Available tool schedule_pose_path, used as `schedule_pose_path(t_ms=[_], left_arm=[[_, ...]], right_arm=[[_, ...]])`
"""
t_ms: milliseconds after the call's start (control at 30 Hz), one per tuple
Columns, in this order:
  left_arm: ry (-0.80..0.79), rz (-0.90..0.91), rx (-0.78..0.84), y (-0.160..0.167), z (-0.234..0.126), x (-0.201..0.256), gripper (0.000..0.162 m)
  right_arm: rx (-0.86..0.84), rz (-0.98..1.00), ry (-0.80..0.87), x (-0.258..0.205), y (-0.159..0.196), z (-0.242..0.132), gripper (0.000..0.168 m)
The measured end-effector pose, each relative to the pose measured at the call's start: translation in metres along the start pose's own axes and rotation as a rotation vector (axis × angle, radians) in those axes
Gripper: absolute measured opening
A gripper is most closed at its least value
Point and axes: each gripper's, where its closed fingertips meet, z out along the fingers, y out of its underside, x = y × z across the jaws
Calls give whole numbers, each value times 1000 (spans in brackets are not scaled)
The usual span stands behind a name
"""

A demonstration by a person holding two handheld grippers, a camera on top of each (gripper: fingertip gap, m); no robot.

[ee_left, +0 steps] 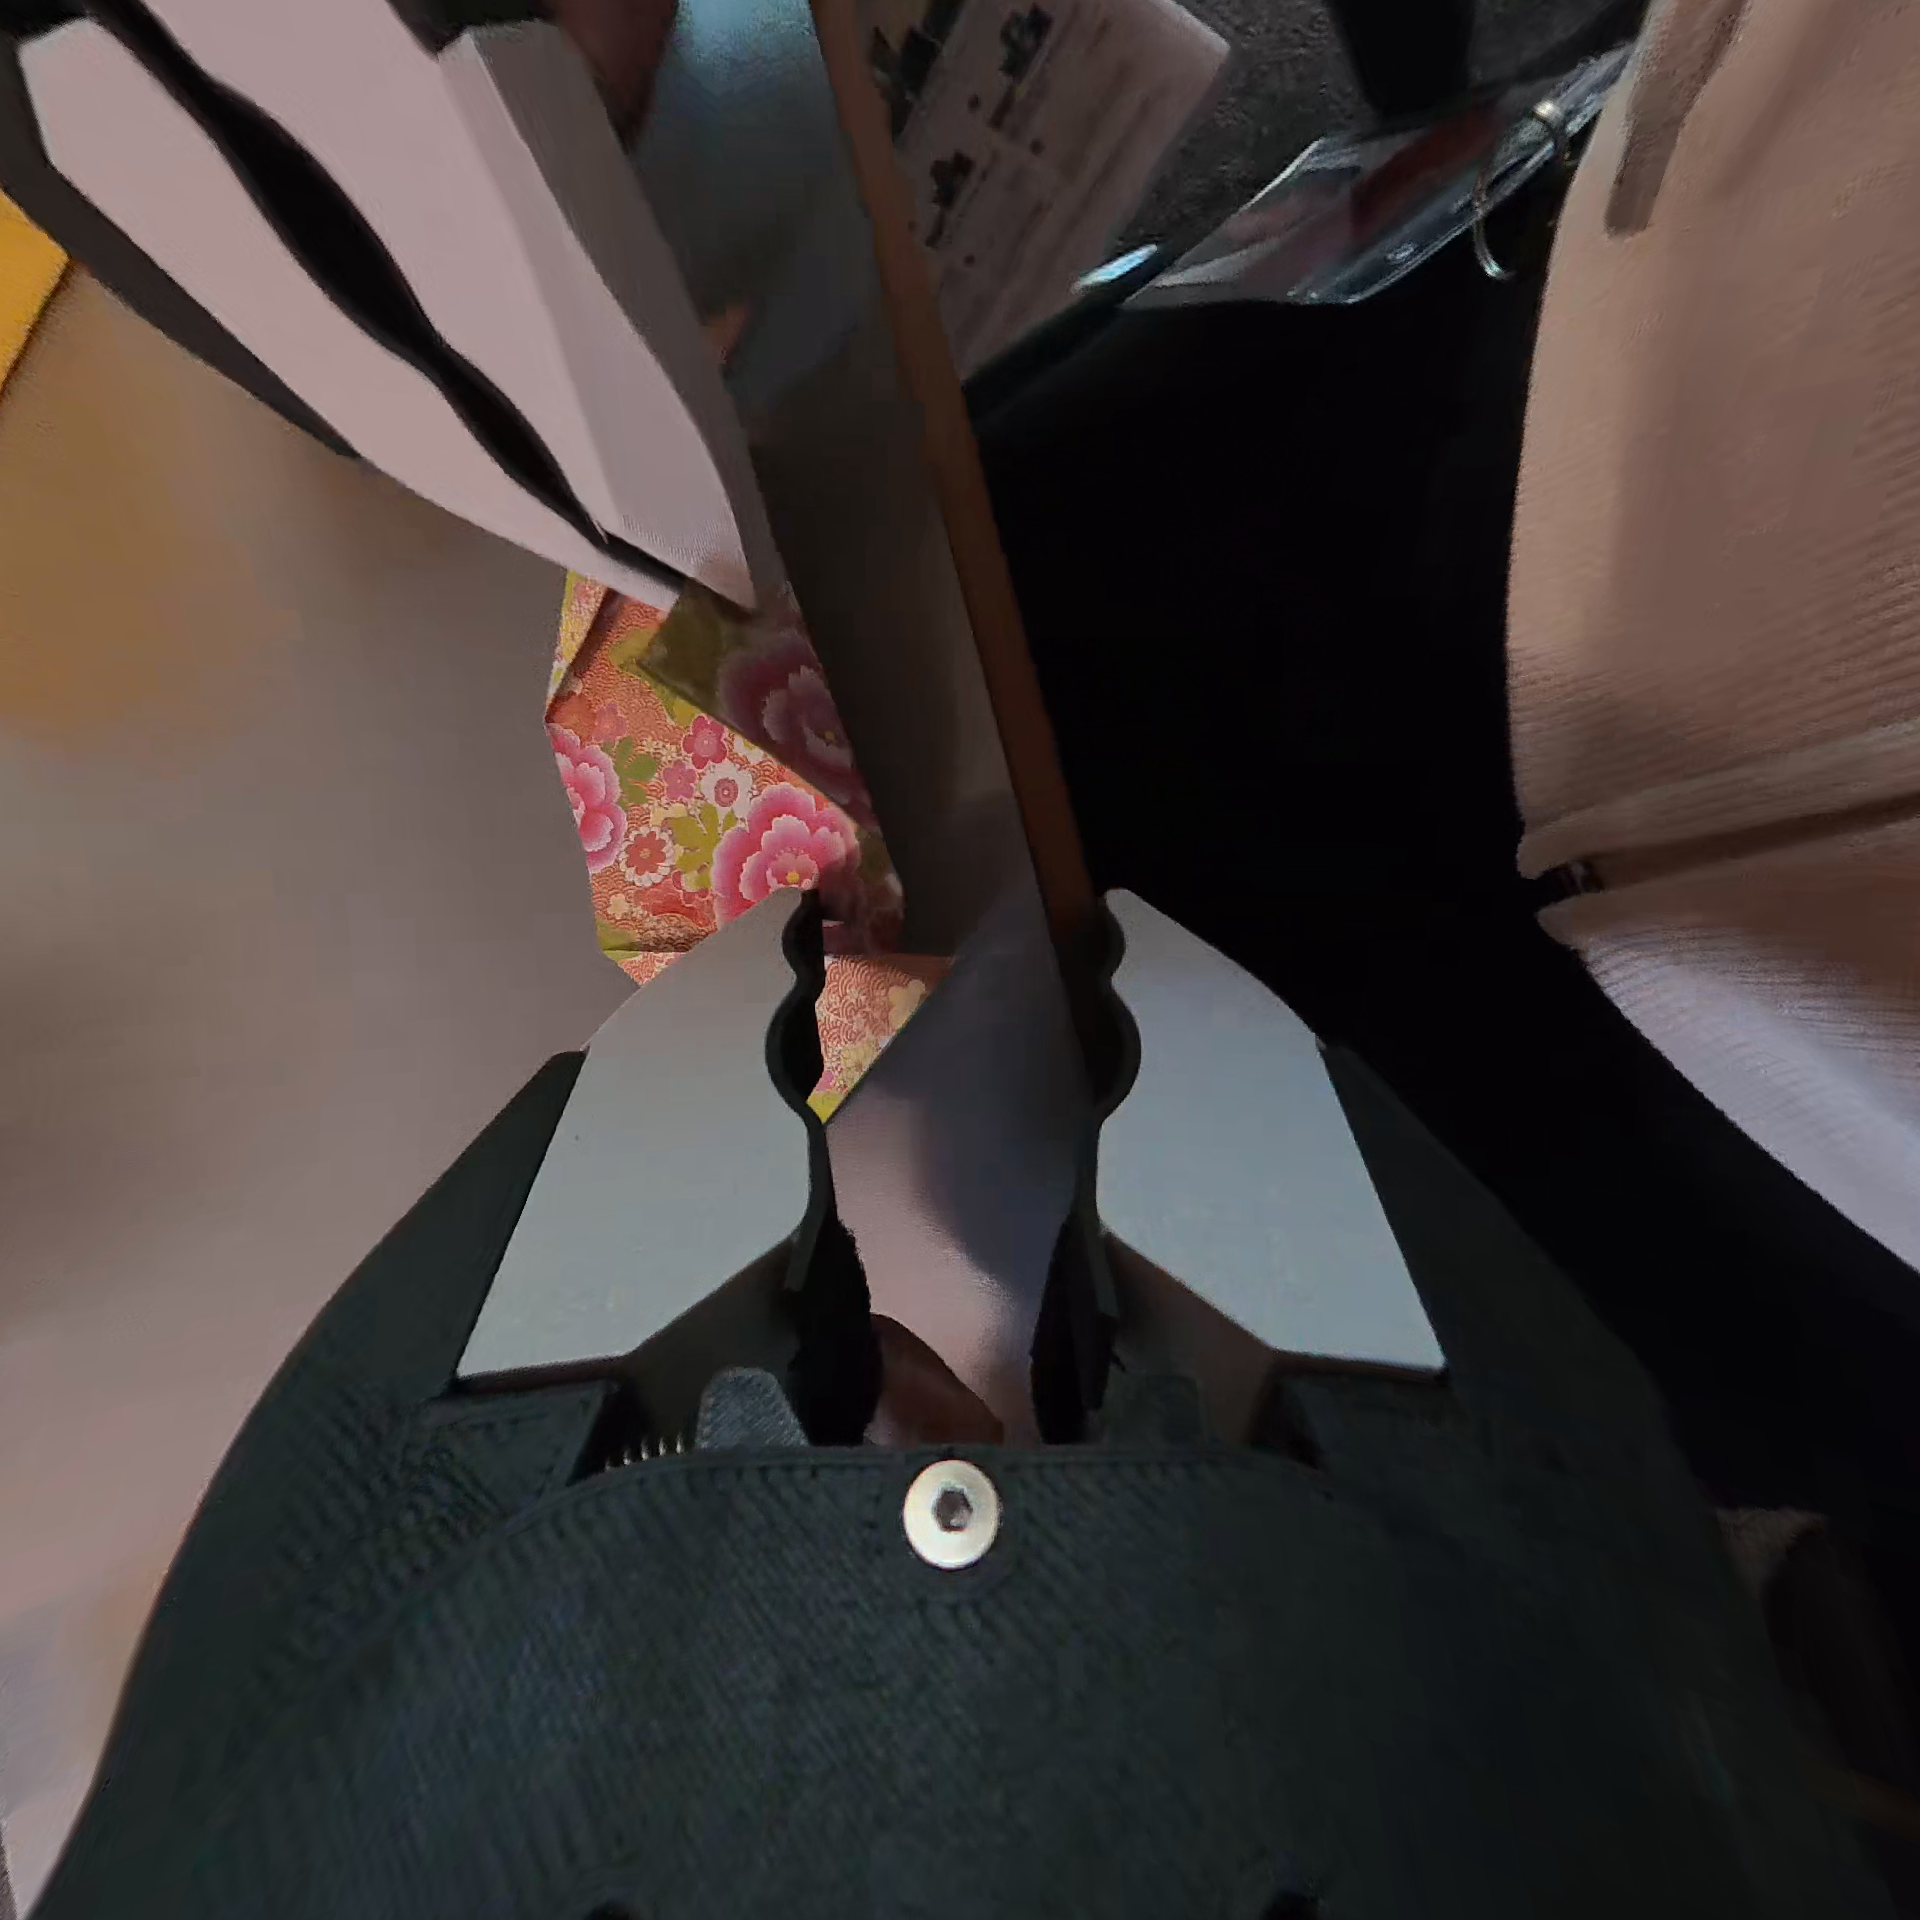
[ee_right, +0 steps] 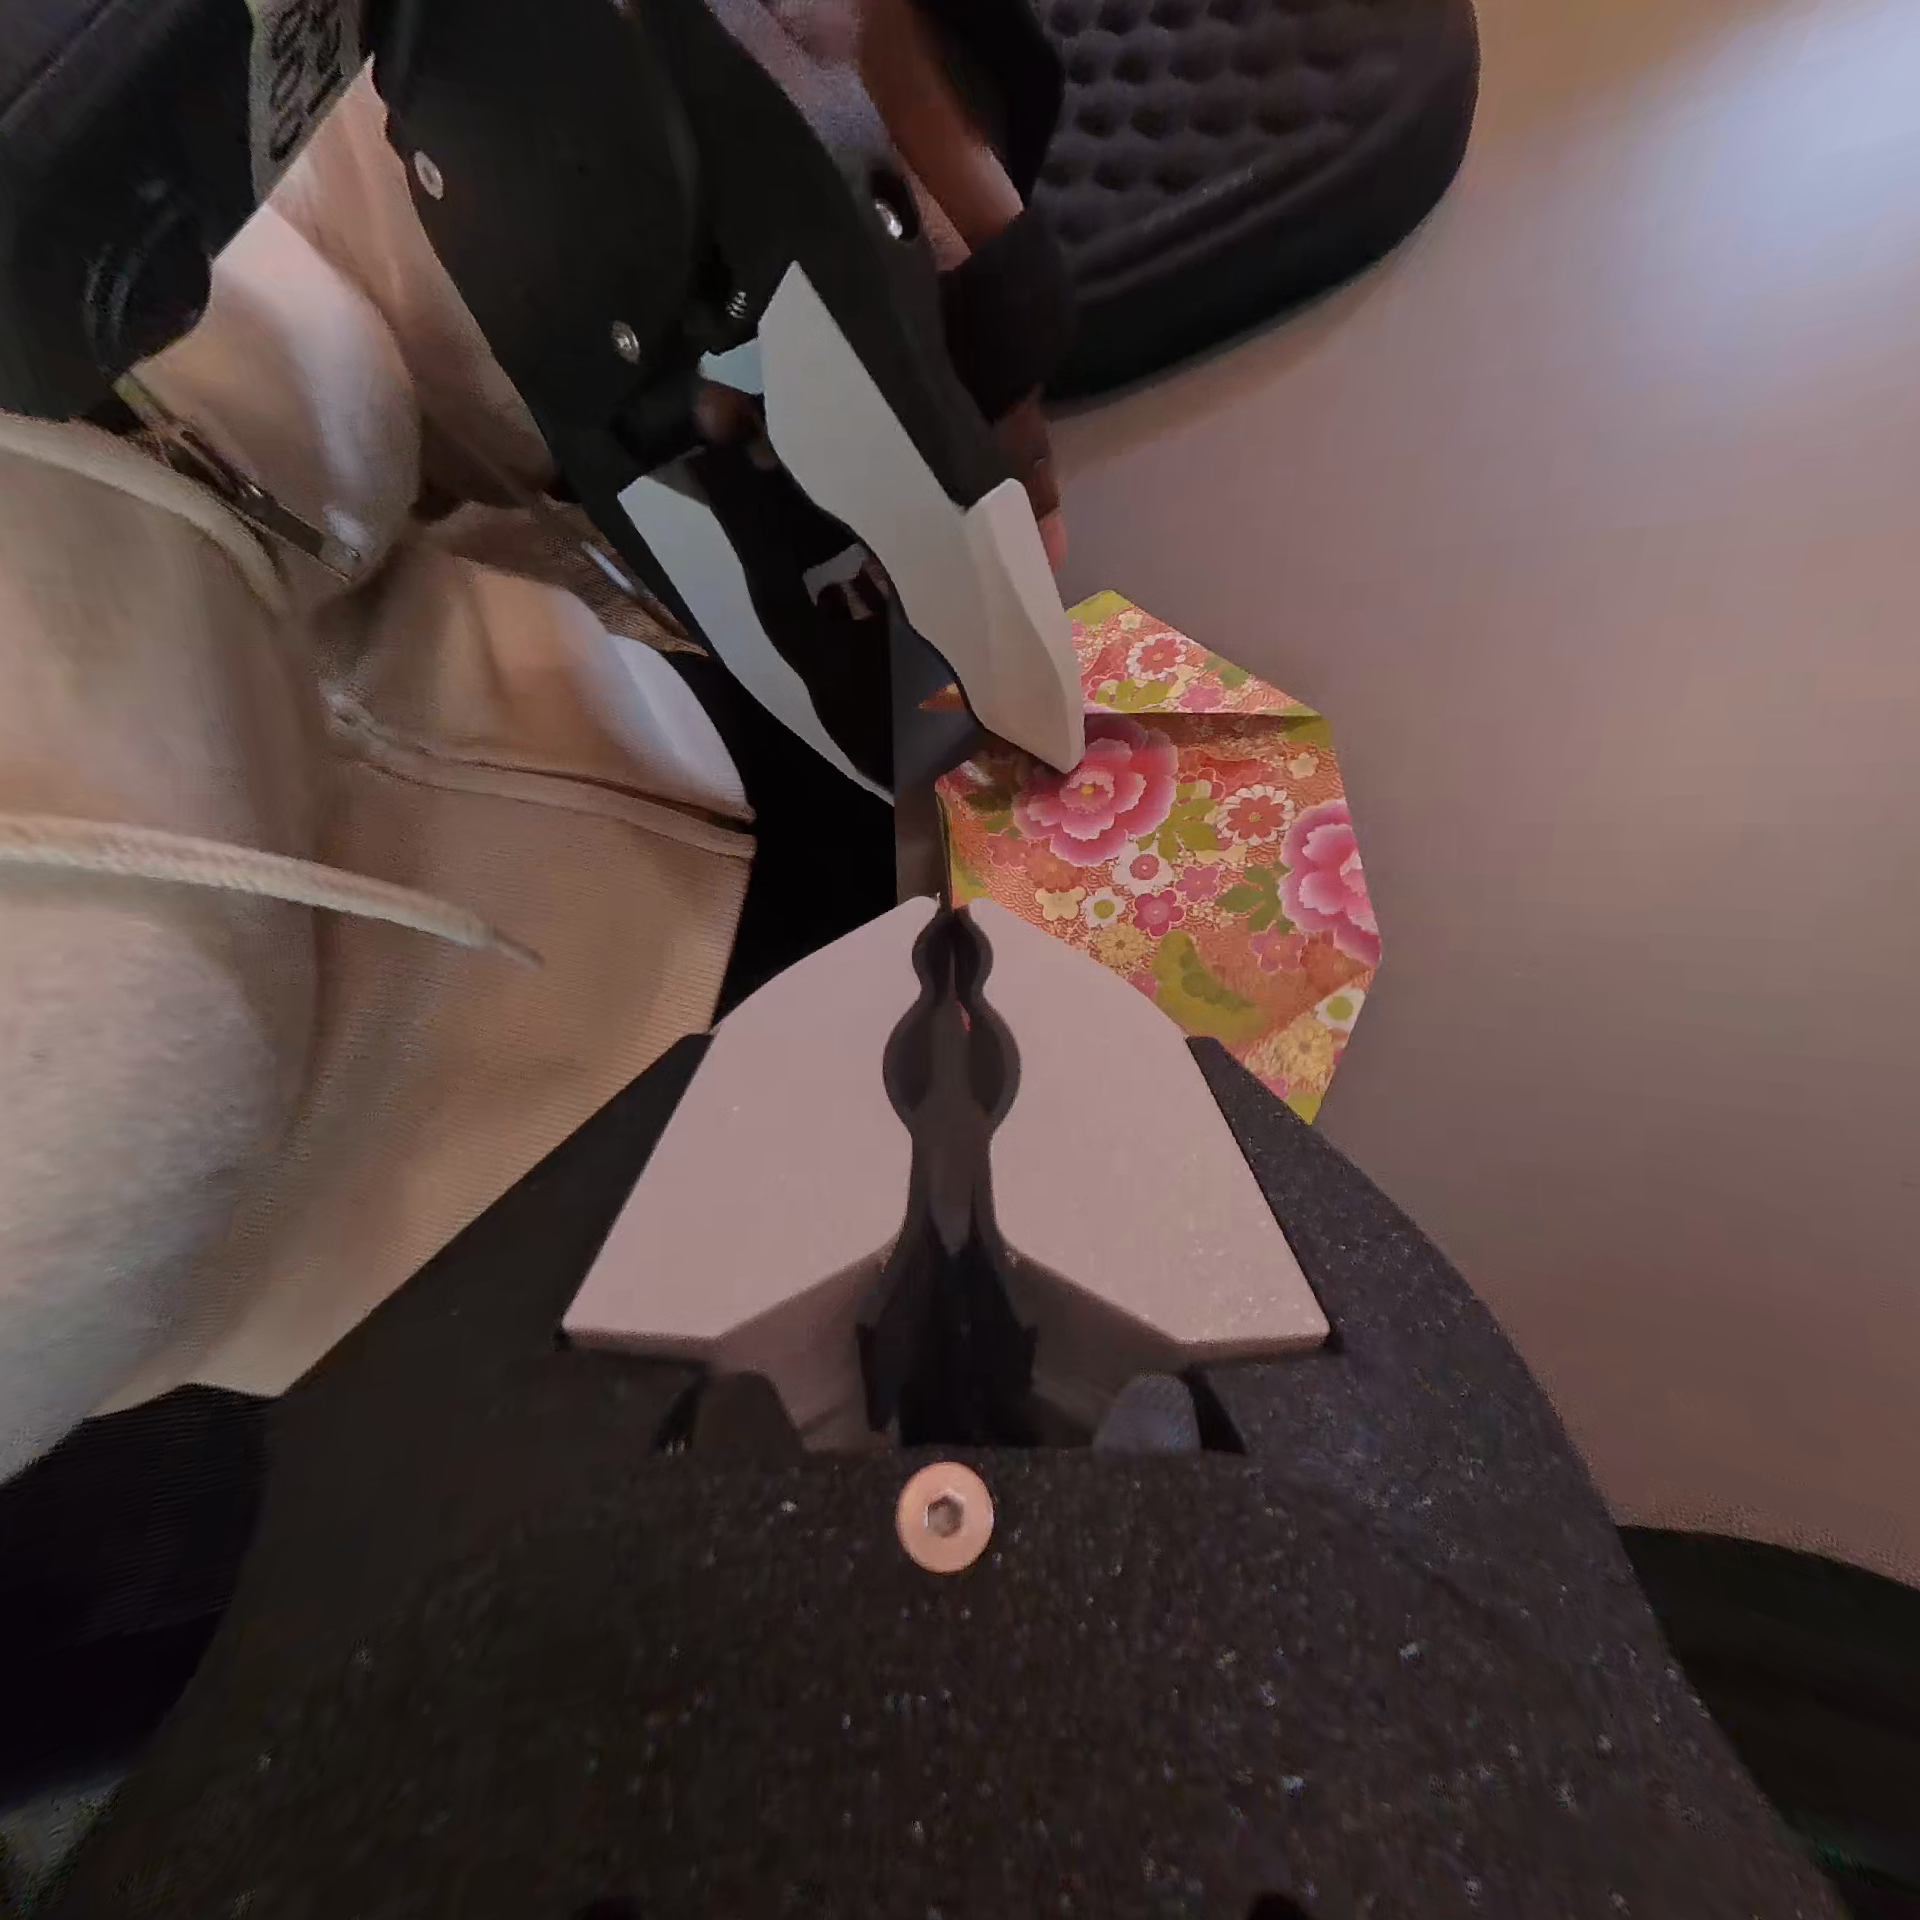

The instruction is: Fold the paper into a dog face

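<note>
The floral origami paper (ee_right: 1195, 852) lies folded on the pale table (ee_right: 1610, 727) at its near edge; it also shows in the left wrist view (ee_left: 686, 810). My right gripper (ee_right: 948, 909) is shut, its tips pinching the paper's edge at a corner. In the left wrist view the right gripper (ee_left: 717, 592) comes in from the upper left and meets the paper's far side. My left gripper (ee_left: 956, 914) is open and straddles the table edge. In the right wrist view the left gripper (ee_right: 977, 774) has one fingertip (ee_right: 1065, 743) pressing on the paper.
The table's wooden edge (ee_left: 997, 623) runs between my left fingers. A person in a beige garment (ee_right: 208, 831) sits close to the edge. A black mesh seat (ee_right: 1247, 156) is behind the table. A printed sheet (ee_left: 1039, 135) and a clear badge holder (ee_left: 1403, 229) are farther off.
</note>
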Motion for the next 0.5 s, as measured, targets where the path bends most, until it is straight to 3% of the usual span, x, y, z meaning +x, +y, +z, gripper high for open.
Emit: schedule_pose_path(t_ms=[200,500], left_arm=[[61,0,39,-1,-1,0,50],[74,24,51,0,-2,0,49]], right_arm=[[-58,186,23,16,7,2,1],[-96,224,60,18,14,7,1]])
